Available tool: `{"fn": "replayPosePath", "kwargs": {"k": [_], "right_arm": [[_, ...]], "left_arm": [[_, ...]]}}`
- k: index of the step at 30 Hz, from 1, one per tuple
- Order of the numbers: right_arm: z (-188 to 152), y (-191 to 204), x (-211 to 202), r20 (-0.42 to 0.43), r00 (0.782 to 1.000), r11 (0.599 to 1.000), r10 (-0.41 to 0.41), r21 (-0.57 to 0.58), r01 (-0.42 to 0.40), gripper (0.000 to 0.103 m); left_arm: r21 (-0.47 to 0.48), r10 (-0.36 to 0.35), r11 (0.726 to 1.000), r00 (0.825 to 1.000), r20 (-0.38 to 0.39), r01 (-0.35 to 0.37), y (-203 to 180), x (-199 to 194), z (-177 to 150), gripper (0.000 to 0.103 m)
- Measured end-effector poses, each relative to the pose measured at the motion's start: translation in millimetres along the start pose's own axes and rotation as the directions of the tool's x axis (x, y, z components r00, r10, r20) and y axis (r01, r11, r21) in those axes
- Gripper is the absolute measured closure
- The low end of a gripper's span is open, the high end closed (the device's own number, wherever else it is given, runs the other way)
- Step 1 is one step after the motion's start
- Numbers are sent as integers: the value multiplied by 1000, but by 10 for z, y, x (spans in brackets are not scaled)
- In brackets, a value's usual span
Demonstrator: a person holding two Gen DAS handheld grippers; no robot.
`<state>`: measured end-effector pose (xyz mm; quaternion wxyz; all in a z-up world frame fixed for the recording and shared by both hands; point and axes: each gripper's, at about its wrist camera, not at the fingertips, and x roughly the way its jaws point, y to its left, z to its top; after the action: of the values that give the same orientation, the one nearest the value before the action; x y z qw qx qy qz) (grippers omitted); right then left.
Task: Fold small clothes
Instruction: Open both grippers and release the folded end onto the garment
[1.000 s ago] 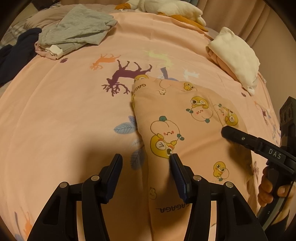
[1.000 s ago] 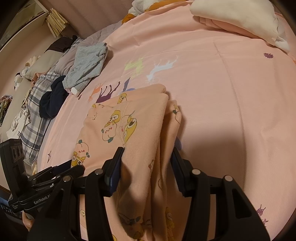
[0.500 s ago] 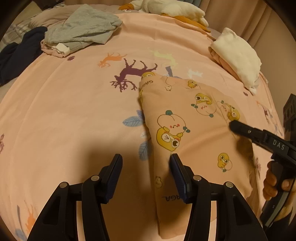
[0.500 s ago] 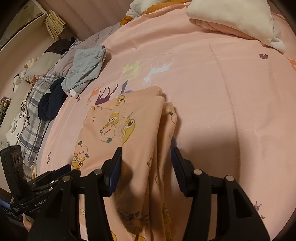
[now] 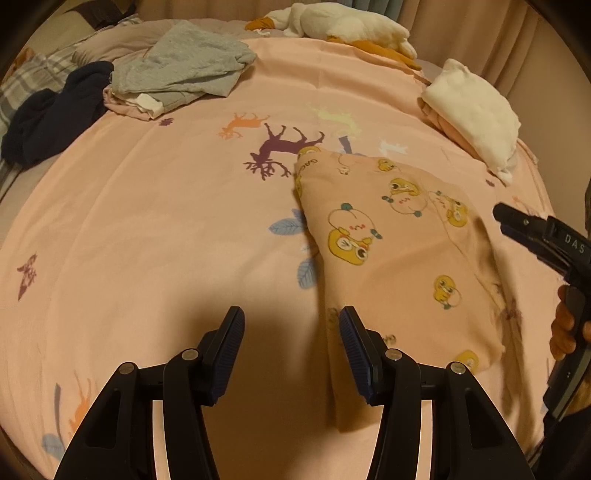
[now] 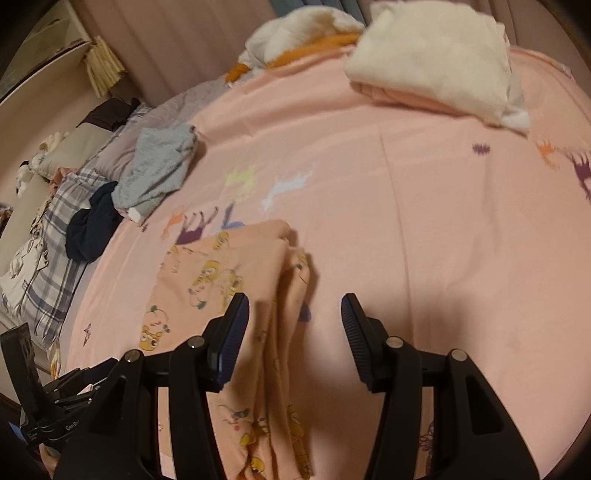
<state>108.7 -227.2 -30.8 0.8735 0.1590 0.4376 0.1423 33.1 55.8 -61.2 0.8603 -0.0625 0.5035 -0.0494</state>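
A peach garment with yellow cartoon prints [image 5: 399, 254] lies folded lengthwise on the pink bedsheet [image 5: 147, 221]. My left gripper [image 5: 291, 328] is open and empty, raised above the garment's left edge. My right gripper [image 6: 295, 314] is open and empty above the garment's right edge [image 6: 288, 295]. The right gripper also shows at the right edge of the left wrist view [image 5: 532, 232], clear of the cloth. The left gripper shows at the lower left of the right wrist view [image 6: 66, 406].
A grey garment pile [image 5: 177, 70] and a dark navy garment [image 5: 51, 114] lie at the far left. A folded white and pink stack [image 5: 476, 110] sits at the far right. A white and orange plush toy [image 5: 343, 26] lies at the head. A plaid pillow [image 6: 55, 236] lies left.
Both grippers have drawn back and up from the garment. The right gripper, which straddled the folded edge, now hangs clear above it. The garment lies still.
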Motion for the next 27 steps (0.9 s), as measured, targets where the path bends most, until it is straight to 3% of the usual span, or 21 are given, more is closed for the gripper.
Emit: {"fn": "replayPosePath", "kwargs": {"k": [4, 7, 9, 11, 16, 23, 27], "right_arm": [[6, 200, -64, 14, 998, 995, 57, -81, -55, 53], [-1, 342, -9, -11, 994, 986, 108, -128, -108, 64], [-8, 400, 93, -38, 991, 982, 127, -135, -131, 70], [-15, 414, 238, -72, 990, 983, 124, -126, -133, 76], [-41, 321, 651, -169, 983, 993, 73, -75, -86, 84], [-20, 270, 737, -172, 984, 997, 52, -46, -61, 90], [-50, 289, 558, -135, 989, 996, 62, -58, -70, 84]], "left_arm": [[25, -26, 999, 1000, 13, 26, -93, -91, -38, 50], [55, -37, 998, 999, 29, 35, -203, -142, -53, 51], [68, -46, 997, 999, 29, 44, -257, -142, -71, 58], [83, -59, 995, 998, 12, 58, -311, -95, -91, 65], [111, -57, 992, 997, -53, 62, -408, 118, -194, 67], [92, -61, 993, 994, -92, 70, -384, 261, -242, 67], [60, -85, 994, 994, -66, 89, -343, 175, -153, 67]]}}
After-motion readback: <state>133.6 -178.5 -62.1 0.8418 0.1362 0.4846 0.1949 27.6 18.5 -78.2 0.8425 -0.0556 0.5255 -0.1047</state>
